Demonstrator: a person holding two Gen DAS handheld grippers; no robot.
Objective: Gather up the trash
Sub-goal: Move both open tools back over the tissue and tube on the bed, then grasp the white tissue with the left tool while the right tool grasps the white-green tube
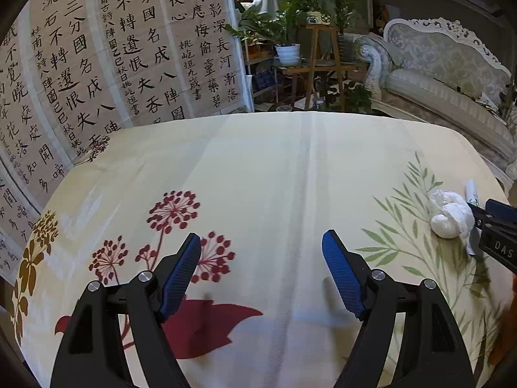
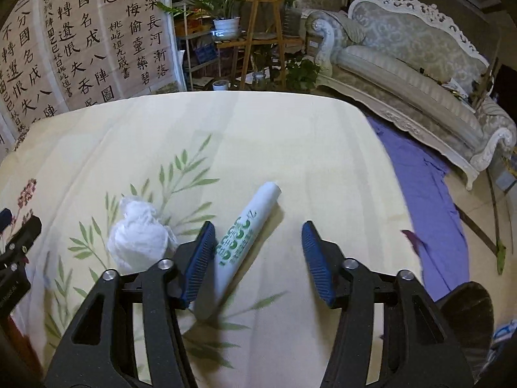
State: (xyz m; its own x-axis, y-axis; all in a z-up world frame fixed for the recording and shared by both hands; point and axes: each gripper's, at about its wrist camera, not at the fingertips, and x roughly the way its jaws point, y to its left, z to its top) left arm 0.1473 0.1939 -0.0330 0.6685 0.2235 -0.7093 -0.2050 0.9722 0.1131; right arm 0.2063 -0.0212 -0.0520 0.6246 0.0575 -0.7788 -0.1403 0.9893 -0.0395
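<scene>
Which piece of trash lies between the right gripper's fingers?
The white tube with green print; the crumpled white tissue sits outside the right gripper, left of it.

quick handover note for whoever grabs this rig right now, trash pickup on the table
Left tongs: open, empty, over bare tablecloth.
Right tongs: open around the near end of the tube, which lies by the left pad; no grip yet.
Tissue wad sits just left of the tube, untouched.
Done: nothing collected that shows.
Left: grip the tube, then the wad. No bin is clearly in view.
</scene>
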